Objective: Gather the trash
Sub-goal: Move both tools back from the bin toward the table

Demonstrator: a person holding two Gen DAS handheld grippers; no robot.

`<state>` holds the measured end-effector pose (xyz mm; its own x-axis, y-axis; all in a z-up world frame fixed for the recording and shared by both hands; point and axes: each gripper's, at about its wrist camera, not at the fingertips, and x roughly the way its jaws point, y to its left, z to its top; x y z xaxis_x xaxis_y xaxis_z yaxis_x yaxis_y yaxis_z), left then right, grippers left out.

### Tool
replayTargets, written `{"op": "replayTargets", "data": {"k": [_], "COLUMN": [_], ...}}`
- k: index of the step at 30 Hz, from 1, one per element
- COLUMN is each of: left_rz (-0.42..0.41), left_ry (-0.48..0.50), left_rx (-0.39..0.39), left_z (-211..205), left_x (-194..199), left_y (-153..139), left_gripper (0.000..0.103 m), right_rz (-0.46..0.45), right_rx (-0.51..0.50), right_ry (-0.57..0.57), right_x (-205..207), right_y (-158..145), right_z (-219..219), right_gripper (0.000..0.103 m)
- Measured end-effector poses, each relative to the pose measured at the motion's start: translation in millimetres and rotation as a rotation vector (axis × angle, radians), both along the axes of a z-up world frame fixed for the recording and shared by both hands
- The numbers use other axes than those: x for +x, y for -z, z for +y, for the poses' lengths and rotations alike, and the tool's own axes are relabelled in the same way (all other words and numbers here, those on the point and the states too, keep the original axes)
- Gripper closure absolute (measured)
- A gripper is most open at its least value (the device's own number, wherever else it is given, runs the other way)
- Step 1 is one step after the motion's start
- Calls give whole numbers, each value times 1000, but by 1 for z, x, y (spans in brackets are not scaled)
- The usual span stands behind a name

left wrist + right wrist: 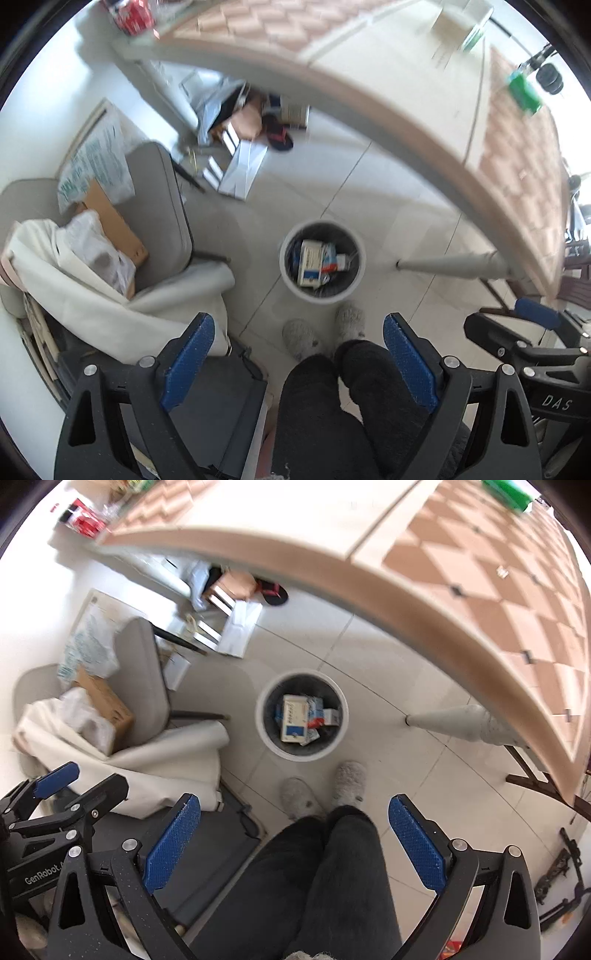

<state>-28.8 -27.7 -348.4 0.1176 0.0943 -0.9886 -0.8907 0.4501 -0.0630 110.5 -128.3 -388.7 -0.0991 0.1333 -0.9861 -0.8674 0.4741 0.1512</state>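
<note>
Item: waste bin (322,261), boxes inside, on floor by table leg (454,265), directly below us. Left gripper (298,363) and right gripper (294,840): jaws apart, empty, equally near.

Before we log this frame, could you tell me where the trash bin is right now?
In both wrist views the trash bin stands on the tiled floor near centre, just ahead of the person's slippers, between the grey chair and the table leg.

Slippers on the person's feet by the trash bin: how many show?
2: one grey slipper on the floor tiles nearer the chair, the other grey slipper beside it, closer to the trash bin. None looks hidden.
</note>
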Motion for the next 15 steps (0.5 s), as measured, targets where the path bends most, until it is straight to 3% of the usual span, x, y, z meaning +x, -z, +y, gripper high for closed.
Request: {"op": "replayTargets", "data": {"k": [3, 7, 10, 15], "left_rz": [-21, -39, -41, -16], "left_ry": [10, 25, 54, 164], "left_rx": [55, 133, 180, 244], "left_z": [15, 51, 81, 138], "left_x": [16, 53, 93, 195], "left_y": [-25, -57, -78, -106], "left_gripper": [0, 0, 0, 0], "right_rz": [13, 22, 33, 40], "right_rx": [51, 121, 167, 201], "right_ry": [26, 84, 159, 309], "right_x": [11, 46, 90, 191], "right_y": [-31, -68, -91, -116], "right_z": [3, 17, 30, 61], "right_gripper": [0, 0, 0, 0]}}
